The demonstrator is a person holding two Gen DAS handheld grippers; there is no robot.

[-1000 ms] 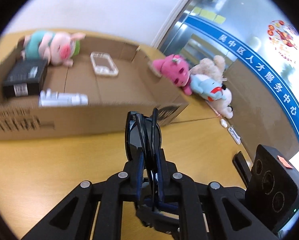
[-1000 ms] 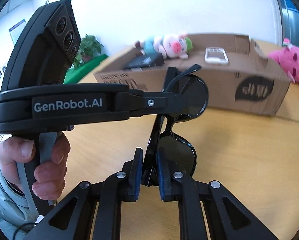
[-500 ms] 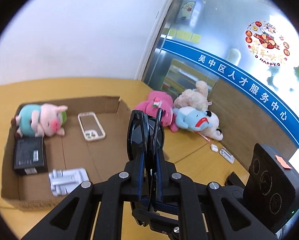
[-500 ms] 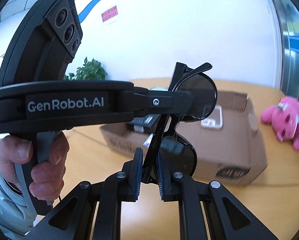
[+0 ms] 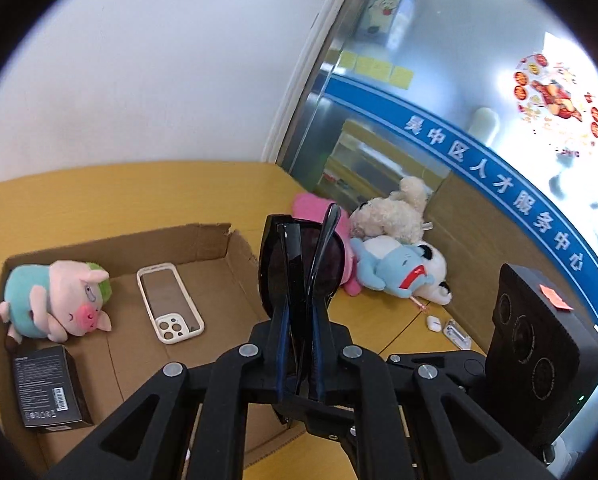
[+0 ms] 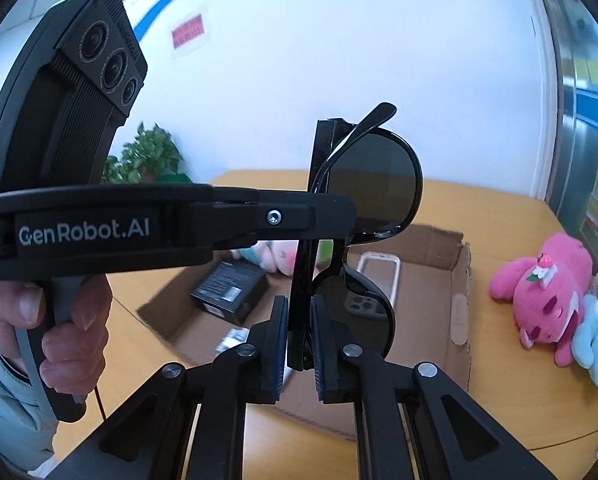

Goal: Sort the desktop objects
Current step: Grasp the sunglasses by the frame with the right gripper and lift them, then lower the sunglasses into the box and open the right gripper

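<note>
The folded black sunglasses (image 5: 299, 268) are held in the air above the open cardboard box (image 5: 215, 240), gripped from two sides. The left hand-held gripper (image 5: 299, 344) is clenched on the frame, its blue pads pressed against the folded arms, with one lens rising past the fingertips. The right hand-held gripper (image 6: 299, 332) is clamped on the same sunglasses (image 6: 363, 216) at the lower lens edge, its pads tight on the frame; in that view the left tool crosses in front, held by the person's hand (image 6: 55, 336).

Inside the cardboard box, straight below the glasses, lies a clear phone case (image 5: 169, 304) with a cream rim. Toward the box's left wall a pig plush (image 5: 59, 300) in a teal shirt lies on its side, and a small black carton (image 5: 47, 386) sits in the near left corner.

Outside the box's right wall, on the yellow bench (image 5: 99, 196), a pink plush (image 6: 539, 288), a light blue plush (image 5: 395, 272) and a cream plush (image 5: 395, 212) are heaped together.
</note>
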